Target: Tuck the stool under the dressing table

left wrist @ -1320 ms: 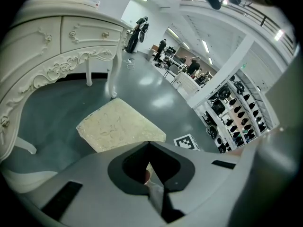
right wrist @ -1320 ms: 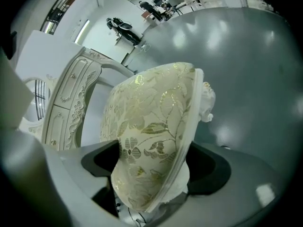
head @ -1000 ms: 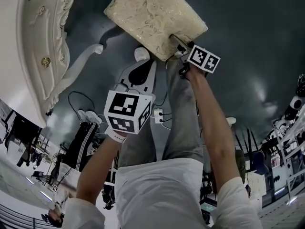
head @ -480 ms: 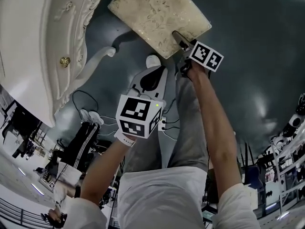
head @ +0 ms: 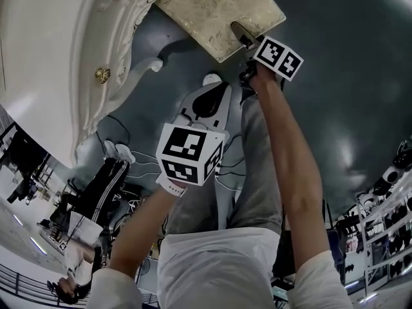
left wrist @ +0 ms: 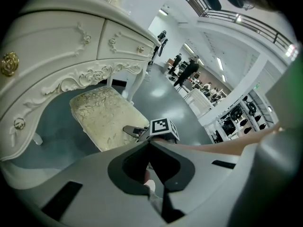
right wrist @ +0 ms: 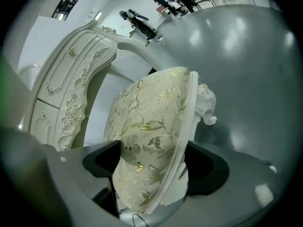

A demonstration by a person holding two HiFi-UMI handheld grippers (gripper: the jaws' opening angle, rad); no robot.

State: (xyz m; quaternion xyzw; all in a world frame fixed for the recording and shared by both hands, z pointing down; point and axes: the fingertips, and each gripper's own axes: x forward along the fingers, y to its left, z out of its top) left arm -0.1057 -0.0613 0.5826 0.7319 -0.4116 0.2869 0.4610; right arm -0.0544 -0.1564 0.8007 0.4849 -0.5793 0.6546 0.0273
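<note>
The stool [head: 212, 11] has a cream cushion with gold flowers and white carved legs. Its top-left corner lies beneath the edge of the white dressing table [head: 58, 63]. My right gripper [head: 243, 38] is shut on the cushion's near edge; in its own view the right gripper [right wrist: 154, 167] has a jaw on either side of the stool [right wrist: 151, 126]. My left gripper [head: 210, 89] hangs back near the person's legs, touching nothing. In its own view the left gripper [left wrist: 150, 143] looks shut and empty, facing the stool [left wrist: 106, 119] and the dressing table [left wrist: 61, 46].
A curved table leg [head: 145, 66] stands left of the stool. A power strip with cables [head: 222, 163] lies on the grey floor [head: 347, 76] by the person's feet. Shelving [head: 386, 217] stands far right; people stand in the distance.
The stool has moved up and left with my right gripper still on it, so its corner now sits beneath the table's edge. The left gripper has stayed near the body.
</note>
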